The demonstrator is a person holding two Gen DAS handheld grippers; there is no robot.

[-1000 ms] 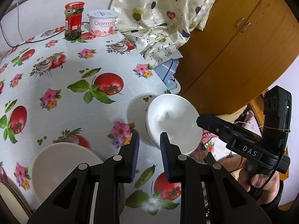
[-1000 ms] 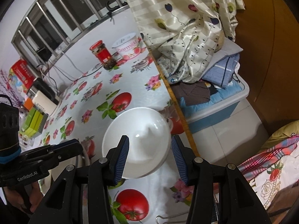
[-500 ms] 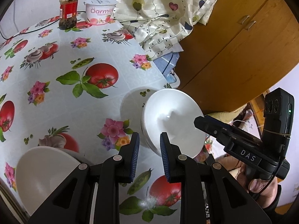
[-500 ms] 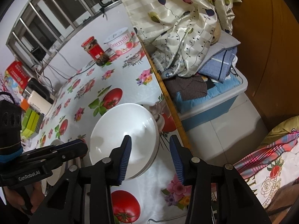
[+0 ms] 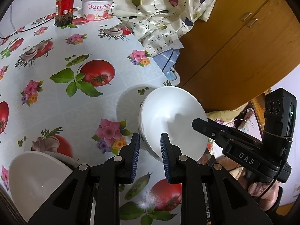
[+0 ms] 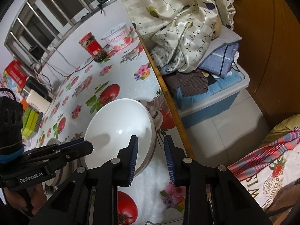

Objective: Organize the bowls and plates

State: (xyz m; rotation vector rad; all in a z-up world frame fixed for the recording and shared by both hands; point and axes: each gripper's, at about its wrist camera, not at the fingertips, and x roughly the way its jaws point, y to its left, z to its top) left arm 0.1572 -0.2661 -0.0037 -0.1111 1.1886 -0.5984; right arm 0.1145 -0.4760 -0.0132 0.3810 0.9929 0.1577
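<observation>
Closing around the rim of the white bowl point(image 6: 120, 129) near the desk point(image 6: 116, 78) edge, the right tool point(image 6: 150, 157) readied a lift for stacking; left tool point(image 5: 149, 155) stood open, empty.

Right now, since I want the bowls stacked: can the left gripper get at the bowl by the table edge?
Probably yes: the bowl sits right at the left gripper tips, with nothing between them.
</observation>
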